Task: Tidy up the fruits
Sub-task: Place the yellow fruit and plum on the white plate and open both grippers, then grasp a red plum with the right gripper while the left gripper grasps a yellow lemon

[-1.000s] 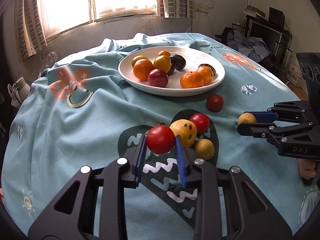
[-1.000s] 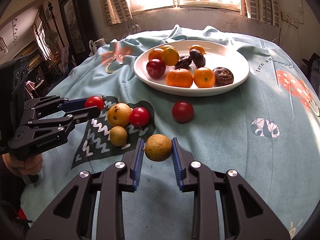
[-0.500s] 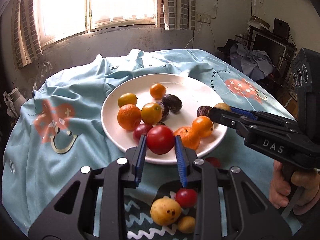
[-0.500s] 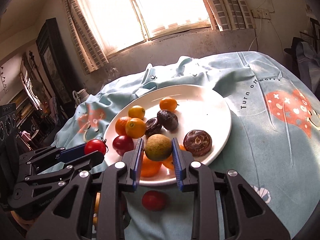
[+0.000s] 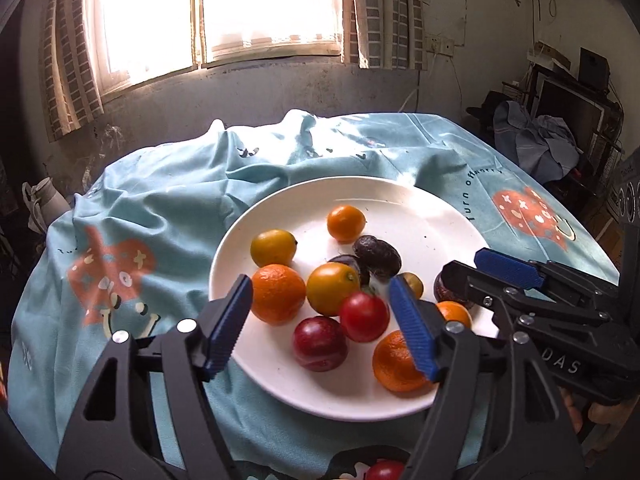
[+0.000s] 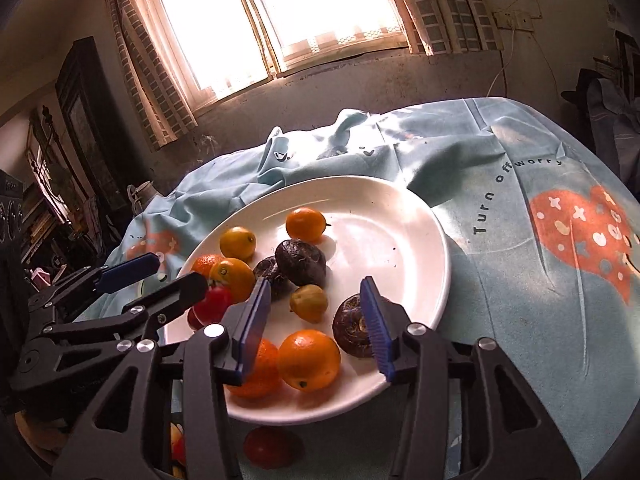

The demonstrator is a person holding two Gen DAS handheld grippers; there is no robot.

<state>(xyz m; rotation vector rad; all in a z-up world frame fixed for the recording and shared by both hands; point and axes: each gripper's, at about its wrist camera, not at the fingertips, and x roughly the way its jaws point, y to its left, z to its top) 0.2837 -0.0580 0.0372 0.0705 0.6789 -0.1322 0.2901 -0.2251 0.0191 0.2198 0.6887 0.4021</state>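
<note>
Left wrist: left gripper point(image 5: 320, 322) jaws just opened, red tomato point(image 5: 364, 316) released onto white plate point(image 5: 400, 200). Right wrist: right gripper point(image 6: 316, 324) jaws just opened, yellow-green fruit point(image 6: 309, 302) dropped on plate. Both placements judged done.

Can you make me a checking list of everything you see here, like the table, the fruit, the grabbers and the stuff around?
Surface: table under a light blue tablecloth with cartoon prints, rumpled at the far side.
Job's things: white plate holds oranges, a red tomato, a small yellow-green fruit, dark fruits; another tomato lies on the cloth.
Clutter: nothing seen.
Grippers: left gripper and right gripper have just been opening, nothing pinched between fingers.
Cables: white cord on the wall.
Surroundings: bright window, curtains, piled clothes.
</note>
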